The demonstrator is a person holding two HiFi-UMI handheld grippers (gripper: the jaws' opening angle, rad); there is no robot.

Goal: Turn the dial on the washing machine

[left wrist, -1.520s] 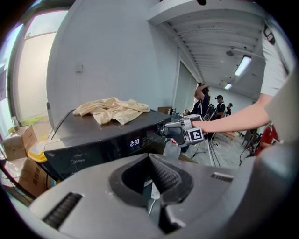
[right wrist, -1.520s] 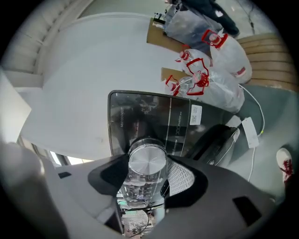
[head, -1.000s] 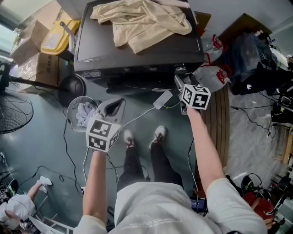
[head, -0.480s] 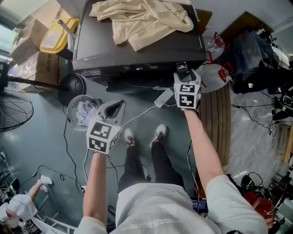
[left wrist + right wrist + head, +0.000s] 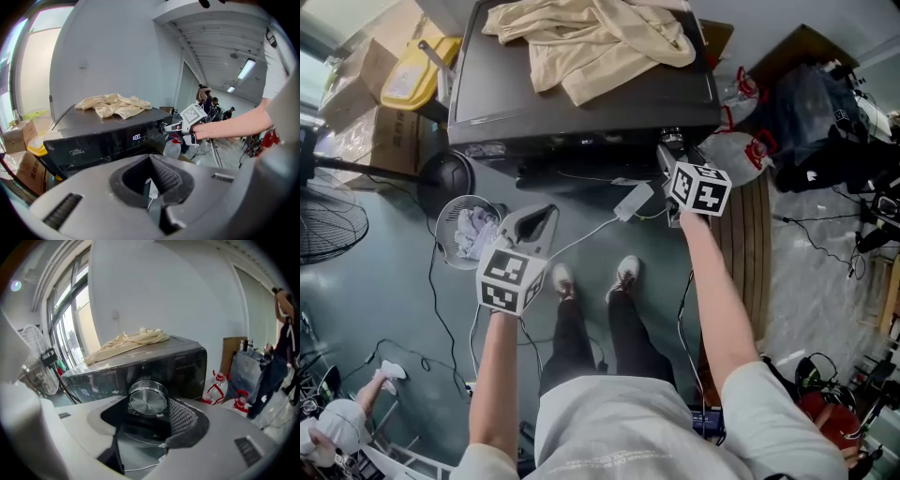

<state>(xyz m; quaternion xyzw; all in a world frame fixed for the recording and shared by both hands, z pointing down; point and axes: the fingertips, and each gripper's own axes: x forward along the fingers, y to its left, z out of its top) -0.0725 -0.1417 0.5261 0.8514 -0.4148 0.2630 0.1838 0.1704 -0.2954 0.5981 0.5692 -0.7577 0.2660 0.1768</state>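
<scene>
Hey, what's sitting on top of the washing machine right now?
A crumpled beige cloth lies on the dark top of the washing machine, over its far part. The near strip of the top is bare. Anything beneath the cloth is covered and cannot be seen.

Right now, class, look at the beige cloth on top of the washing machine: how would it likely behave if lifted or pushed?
The beige cloth lies crumpled in soft folds, so it is probably floppy and would sag when lifted. Pushed, it would likely bunch or slide on the washing machine's smooth dark top.
</scene>
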